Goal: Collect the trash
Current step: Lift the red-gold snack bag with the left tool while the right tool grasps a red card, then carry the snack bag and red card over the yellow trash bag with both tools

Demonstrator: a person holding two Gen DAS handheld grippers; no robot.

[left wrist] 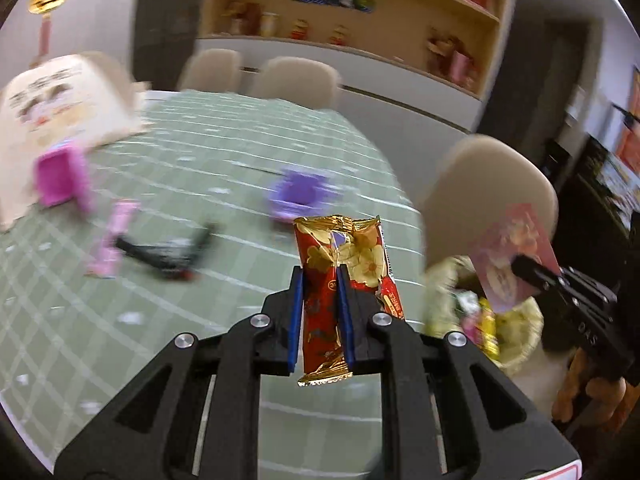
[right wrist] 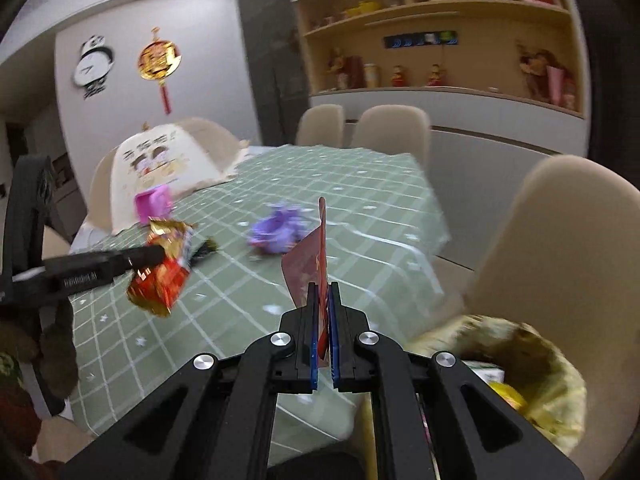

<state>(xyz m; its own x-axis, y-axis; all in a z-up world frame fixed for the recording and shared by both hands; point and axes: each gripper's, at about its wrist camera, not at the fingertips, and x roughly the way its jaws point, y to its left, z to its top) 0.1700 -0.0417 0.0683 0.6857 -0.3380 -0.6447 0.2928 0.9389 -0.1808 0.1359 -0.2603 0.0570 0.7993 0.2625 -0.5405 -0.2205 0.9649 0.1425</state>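
My left gripper is shut on a red-and-gold snack wrapper, held upright above the green checked table. The right wrist view shows that same wrapper hanging from the left gripper at the left. My right gripper is shut on a flat red-pink packet that stands on edge between its pads. That packet and the right gripper hover over a bin lined with a yellowish bag, low right beside the table. A crumpled purple wrapper lies mid-table.
A pink box, a pink strip and a black object lie on the table's left. A beige mesh food cover stands behind them. Beige chairs ring the table; one stands right behind the bin.
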